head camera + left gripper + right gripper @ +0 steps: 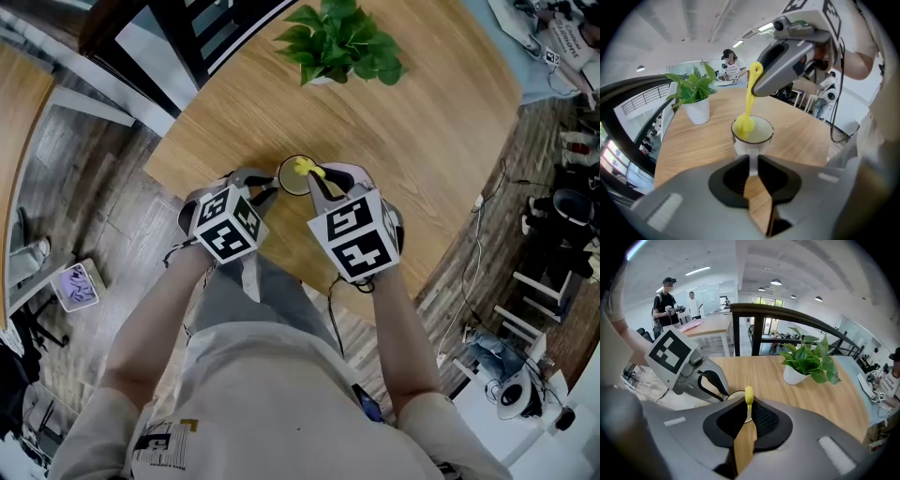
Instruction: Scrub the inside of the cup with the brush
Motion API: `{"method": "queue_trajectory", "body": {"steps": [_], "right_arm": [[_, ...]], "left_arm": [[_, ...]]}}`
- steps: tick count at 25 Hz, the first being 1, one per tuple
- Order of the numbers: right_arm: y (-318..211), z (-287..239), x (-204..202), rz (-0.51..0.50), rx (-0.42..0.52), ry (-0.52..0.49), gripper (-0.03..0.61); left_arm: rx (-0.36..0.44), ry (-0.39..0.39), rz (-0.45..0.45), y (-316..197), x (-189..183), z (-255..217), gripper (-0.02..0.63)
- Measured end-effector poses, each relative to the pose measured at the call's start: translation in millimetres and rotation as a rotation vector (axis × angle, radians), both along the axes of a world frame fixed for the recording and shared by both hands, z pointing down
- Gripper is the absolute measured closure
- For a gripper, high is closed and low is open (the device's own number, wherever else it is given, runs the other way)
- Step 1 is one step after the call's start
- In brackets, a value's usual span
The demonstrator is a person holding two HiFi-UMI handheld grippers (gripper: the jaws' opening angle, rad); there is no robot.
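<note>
The right gripper (pixel 746 412) is pinching the yellow brush (pixel 750 101) by the top of its thin handle. Its jaws are drawn in narrow on it, and the rounded end is poking up just past them. From there the brush is running steeply down, leaning only a little. Its bristle head is sitting inside the mouth of the cup (pixel 759 136), toward the left of the rim as the left gripper view shows it. The left gripper (pixel 750 165) is clamping the cup's white handle between its part-closed jaws, holding the cup upright at the near edge of the round wooden table (pixel 422 122). So the right gripper is standing almost directly over the cup, and the cup is lying just beyond the left gripper's fingertips. I would judge that the next stroke is depending on that near-vertical line, with the head sweeping round the inner wall while the shaft is staying inside the dark rim. A potted plant (pixel 339 42) is standing well apart, farther across the table
</note>
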State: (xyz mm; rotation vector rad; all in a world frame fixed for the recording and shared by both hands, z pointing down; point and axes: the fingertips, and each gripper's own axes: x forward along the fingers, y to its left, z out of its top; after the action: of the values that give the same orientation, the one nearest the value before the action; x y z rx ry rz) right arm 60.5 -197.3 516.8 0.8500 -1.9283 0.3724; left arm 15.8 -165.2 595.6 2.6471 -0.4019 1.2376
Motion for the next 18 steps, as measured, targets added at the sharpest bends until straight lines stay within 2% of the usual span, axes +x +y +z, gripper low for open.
{"method": "queue_trajectory", "body": {"steps": [6, 12, 18], "right_arm": [[19.5, 3.5, 14.4, 0.004, -0.059, 0.058, 0.549], [38.0, 10.6, 4.8, -0.007, -0.138, 0.019, 0.549], [36.2, 4.4, -26.5, -0.049, -0.074, -0.012, 0.548]], "left_arm": [[0.003, -0.012, 0.000, -1.4, 0.0, -0.1, 0.563], [0.006, -0.022, 0.005, -1.1, 1.3, -0.3, 0.563], [0.033, -0.030, 0.016, 0.4, 2.0, 0.4, 0.563]]}}
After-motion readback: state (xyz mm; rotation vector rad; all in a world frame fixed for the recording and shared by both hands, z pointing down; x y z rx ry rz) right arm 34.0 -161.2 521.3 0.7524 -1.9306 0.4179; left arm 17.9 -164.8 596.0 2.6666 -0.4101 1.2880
